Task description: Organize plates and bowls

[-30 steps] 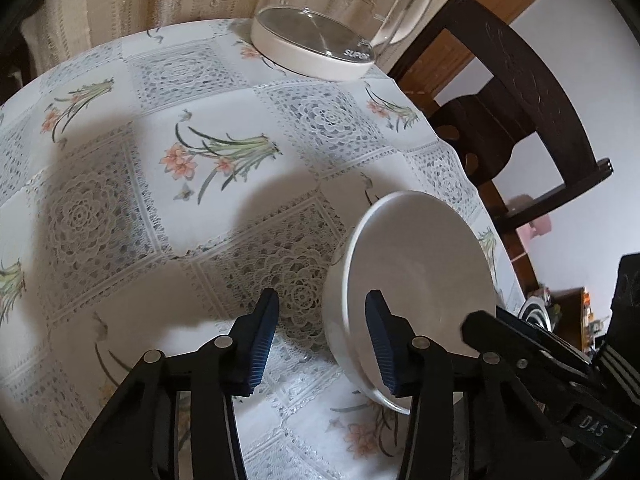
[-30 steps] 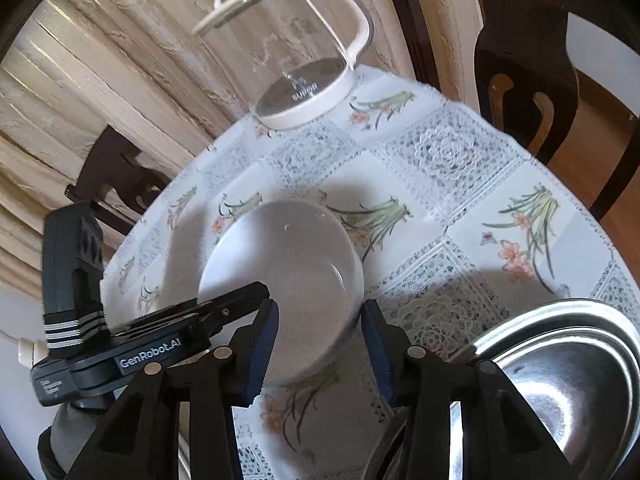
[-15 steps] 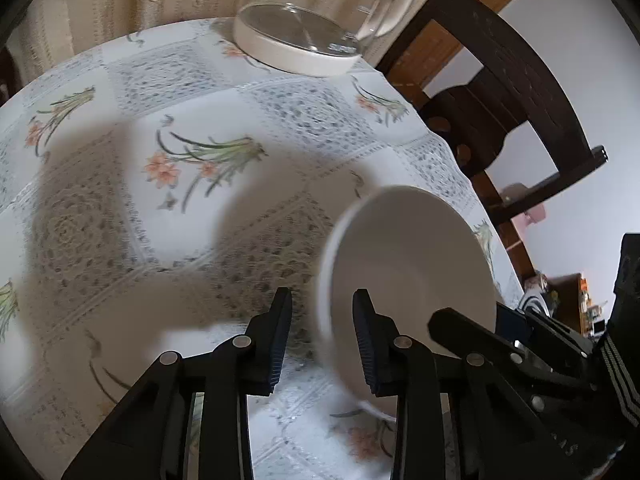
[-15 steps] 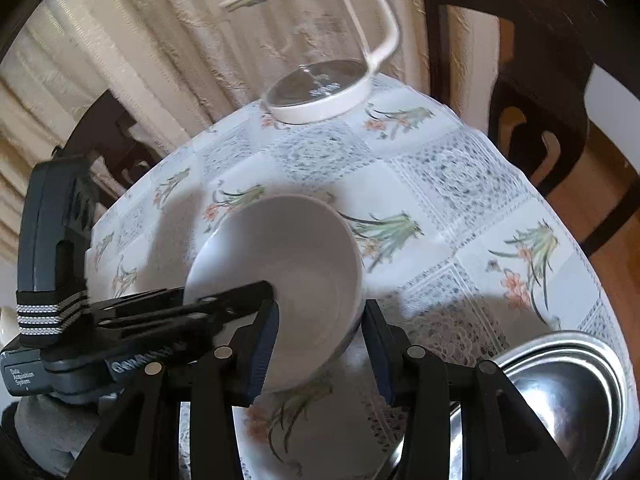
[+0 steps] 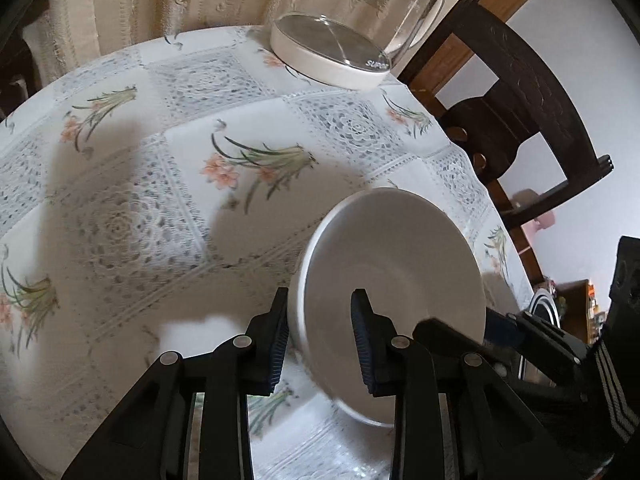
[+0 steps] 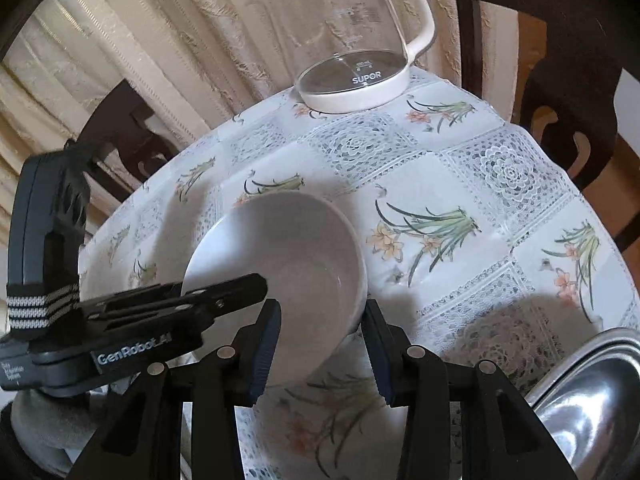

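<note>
A round table (image 5: pixel 120 184) under a lace cloth printed with flowers fills both views, with pale curtains (image 6: pixel 160 40) behind it and a dark wooden chair (image 5: pixel 520 92) at its far edge. A glass kettle (image 6: pixel 352 40) with a white base stands upright near the far rim. A shiny metal basin (image 6: pixel 592 400) sits at the near right corner in the right wrist view. The white bowl (image 6: pixel 288 264) is held tilted above the cloth, its inside facing the right wrist camera. The left gripper (image 5: pixel 320 340) is closed narrow on the bowl's rim, one finger outside the wall and one inside. The right gripper (image 6: pixel 322 344) stands wide, its fingers on either side of the bowl's near edge; whether they touch it cannot be told.
</note>
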`<state>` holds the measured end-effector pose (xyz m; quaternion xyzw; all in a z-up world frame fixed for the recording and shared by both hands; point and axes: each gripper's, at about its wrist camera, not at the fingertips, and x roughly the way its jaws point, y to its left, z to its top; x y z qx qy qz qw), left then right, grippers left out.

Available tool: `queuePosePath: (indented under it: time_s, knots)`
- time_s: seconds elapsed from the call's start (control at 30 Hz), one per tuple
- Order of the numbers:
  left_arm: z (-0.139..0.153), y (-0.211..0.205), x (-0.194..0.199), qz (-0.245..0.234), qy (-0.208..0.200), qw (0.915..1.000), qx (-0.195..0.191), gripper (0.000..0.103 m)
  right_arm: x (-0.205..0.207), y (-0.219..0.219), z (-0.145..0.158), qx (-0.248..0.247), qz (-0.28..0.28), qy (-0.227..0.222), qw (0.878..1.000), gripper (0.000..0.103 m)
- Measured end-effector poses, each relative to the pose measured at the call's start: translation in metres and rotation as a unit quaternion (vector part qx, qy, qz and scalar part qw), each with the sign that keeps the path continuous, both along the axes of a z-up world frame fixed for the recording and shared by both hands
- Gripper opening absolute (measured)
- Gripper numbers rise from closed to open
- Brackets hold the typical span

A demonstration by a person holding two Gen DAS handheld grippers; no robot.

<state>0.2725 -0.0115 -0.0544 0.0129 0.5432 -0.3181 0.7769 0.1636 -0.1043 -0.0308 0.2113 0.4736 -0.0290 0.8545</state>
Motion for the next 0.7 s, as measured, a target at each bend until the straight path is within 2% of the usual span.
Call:
queuePosePath:
  time_s: [0.3,0.53,0.7]
  knots:
    - [-0.004,0.001,-0.001,-0.005,0.007,1.0000,-0.003,0.030,0.002,-0.002,-0.014,0.041,-0.004,0.018,0.999,0.045]
    - [0.001,-0.001,-0.004,-0.007,-0.008,0.9999,0.008,0.031,-0.001,-0.001,-0.008,0.033,-0.005,0.009,0.999,0.035]
    - [0.007,0.004,-0.008,0.000,-0.014,0.9999,0.006,0.031,-0.004,0.001,-0.006,0.035,-0.002,0.006,0.999,0.034]
